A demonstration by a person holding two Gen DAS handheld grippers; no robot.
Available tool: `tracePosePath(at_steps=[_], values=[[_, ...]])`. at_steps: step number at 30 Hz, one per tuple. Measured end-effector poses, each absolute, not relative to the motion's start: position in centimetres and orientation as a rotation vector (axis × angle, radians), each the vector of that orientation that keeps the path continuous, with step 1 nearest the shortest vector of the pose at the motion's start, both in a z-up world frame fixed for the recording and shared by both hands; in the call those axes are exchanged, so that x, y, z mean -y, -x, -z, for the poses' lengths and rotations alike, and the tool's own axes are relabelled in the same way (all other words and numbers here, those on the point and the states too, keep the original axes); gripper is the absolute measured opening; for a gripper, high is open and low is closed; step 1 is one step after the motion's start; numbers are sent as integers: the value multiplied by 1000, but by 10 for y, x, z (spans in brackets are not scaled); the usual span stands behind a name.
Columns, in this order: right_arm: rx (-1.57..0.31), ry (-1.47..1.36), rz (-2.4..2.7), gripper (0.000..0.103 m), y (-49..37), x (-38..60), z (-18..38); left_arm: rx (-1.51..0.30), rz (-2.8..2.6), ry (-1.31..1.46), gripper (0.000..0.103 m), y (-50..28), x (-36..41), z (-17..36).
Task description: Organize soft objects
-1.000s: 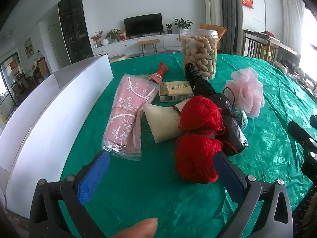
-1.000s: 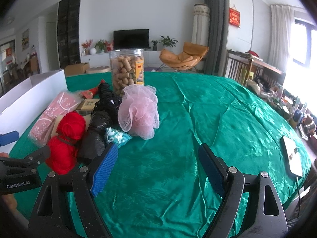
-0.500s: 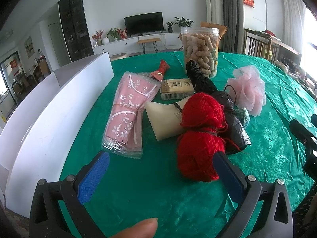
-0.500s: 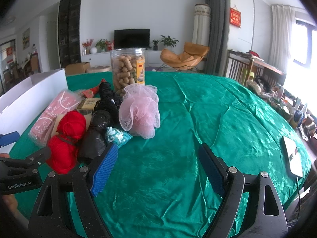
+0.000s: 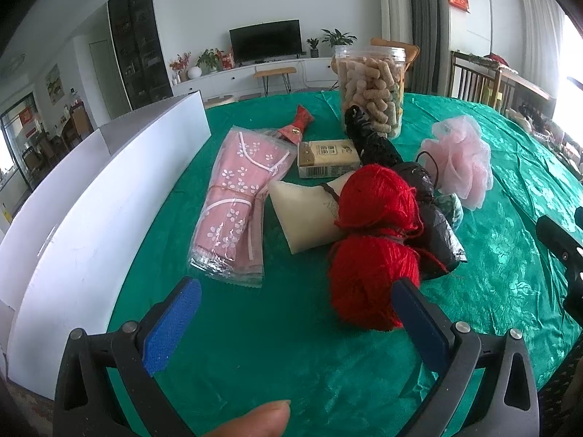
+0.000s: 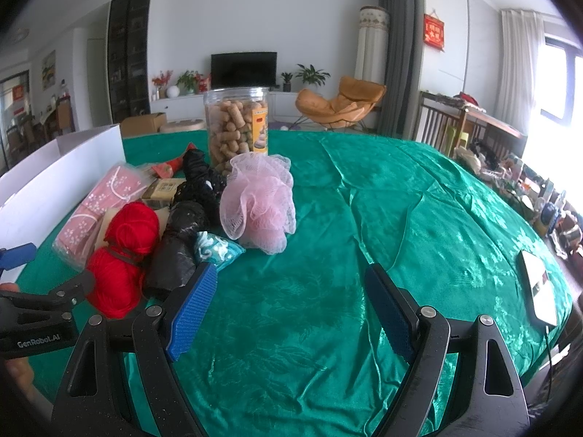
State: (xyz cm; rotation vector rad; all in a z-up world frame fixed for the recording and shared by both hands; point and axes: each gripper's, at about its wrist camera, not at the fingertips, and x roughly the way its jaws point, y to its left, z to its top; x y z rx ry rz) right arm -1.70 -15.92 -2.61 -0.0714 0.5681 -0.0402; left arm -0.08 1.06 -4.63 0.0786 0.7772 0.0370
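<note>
Left gripper point(image 5: 295, 322) has crept slightly nearer the pile over the last second, jaws spread wide and empty. The two-lobed red yarn skein point(image 5: 375, 247) sits just beyond its right finger, untouched. Right gripper point(image 6: 288, 307) stays released over bare green satin tablecloth point(image 6: 382, 218). White cardboard box point(image 5: 91, 196) waits far left. Likely a first pick; nothing sorted yet.
</note>
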Motion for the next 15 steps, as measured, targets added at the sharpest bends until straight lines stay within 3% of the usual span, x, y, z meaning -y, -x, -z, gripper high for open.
tracePosePath(at_steps=[15], values=[[-571,73,38,86,16,157,28,-784,-34,-75,103,1,-11,49]])
